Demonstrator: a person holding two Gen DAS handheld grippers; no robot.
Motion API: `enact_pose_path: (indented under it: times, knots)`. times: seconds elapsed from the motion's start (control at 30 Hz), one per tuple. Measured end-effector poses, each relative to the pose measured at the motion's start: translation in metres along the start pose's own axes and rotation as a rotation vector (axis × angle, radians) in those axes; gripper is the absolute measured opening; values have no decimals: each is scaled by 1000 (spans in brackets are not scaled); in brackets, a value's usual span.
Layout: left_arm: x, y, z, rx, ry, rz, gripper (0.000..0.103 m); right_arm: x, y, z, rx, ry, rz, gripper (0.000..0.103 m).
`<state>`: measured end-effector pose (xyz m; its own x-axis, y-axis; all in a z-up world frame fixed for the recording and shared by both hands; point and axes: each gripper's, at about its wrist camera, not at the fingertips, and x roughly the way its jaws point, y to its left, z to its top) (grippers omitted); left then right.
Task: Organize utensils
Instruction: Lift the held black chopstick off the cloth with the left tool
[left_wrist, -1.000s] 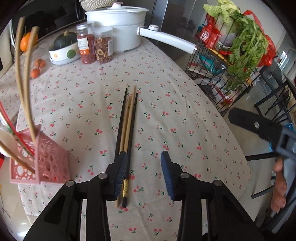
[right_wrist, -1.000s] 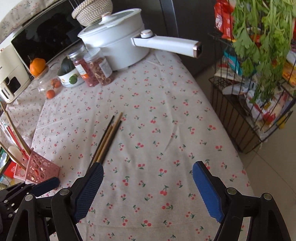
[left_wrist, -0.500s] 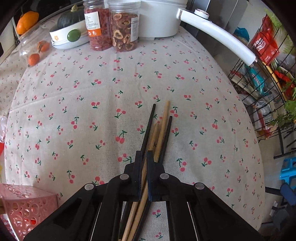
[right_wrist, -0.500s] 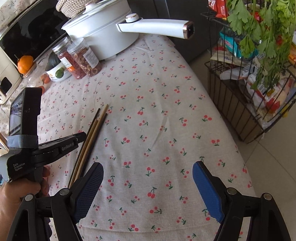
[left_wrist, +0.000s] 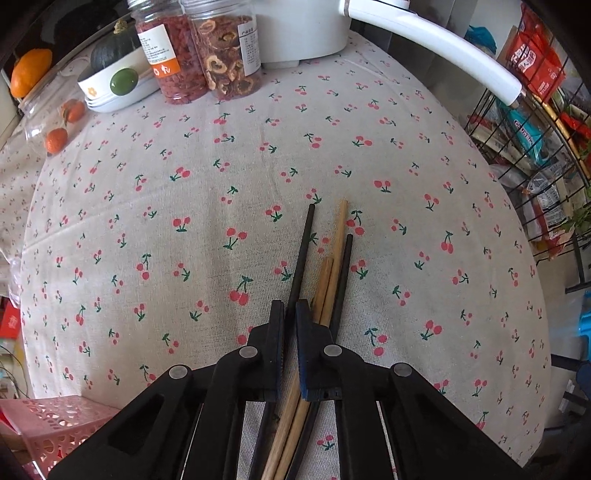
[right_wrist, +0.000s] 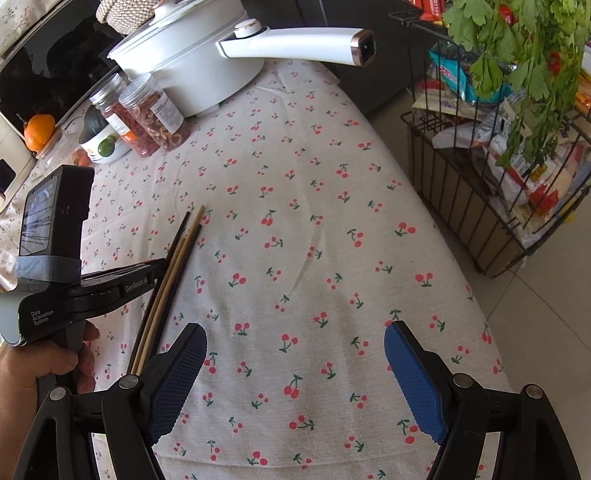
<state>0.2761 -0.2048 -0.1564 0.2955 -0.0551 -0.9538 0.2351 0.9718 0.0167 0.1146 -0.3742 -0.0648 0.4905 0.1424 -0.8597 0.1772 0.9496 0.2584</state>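
Four sticks: two slim black chopsticks (left_wrist: 301, 266) and two pale wooden chopsticks (left_wrist: 334, 266), lying side by side in a loose bundle on the cherry-print cloth surface (left_wrist: 184, 206), tips pointing toward the white long-handled pot (right_wrist: 192, 66).
Left hand-held gripper (left_wrist: 290, 321): pads drawn almost together, pinching the leftmost black stick; wooden pair and second black stick passing under the right pad, apparently not clamped.
Right hand-held gripper (right_wrist: 295, 369): blue pads wide apart, hovering over bare cloth, holding nothing.
Handling: light, stiff, thin, smooth; likely to roll or swivel in a narrow pinch, little risk of breaking.
Grip point: somewhere along the shaft, short of the tips; judged fair for balance, though a long free end could droop or pivot.
Risk: neighbours touching the held stick, so possibly dragged along or scattered on a lift.
Destination: pink perforated plastic holder (left_wrist: 55, 424), low left corner, well apart from the bundle; probably where the sticks belong.
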Motion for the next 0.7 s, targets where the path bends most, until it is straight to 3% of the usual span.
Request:
enact_pose_path:
  times: [0.2,0.33,0.7]
  knots:
    - [-2,-8,0,33,-12,5,7,-3,1,-1,-3,-7,-8,84]
    - [-22,-14,-10,68,-65,-16,6,-6,-2,0,15,-15,-5,84]
    - [-125,-19,-78,192,-223,-124,6,-14,2,-2,24,-39,-18,84]
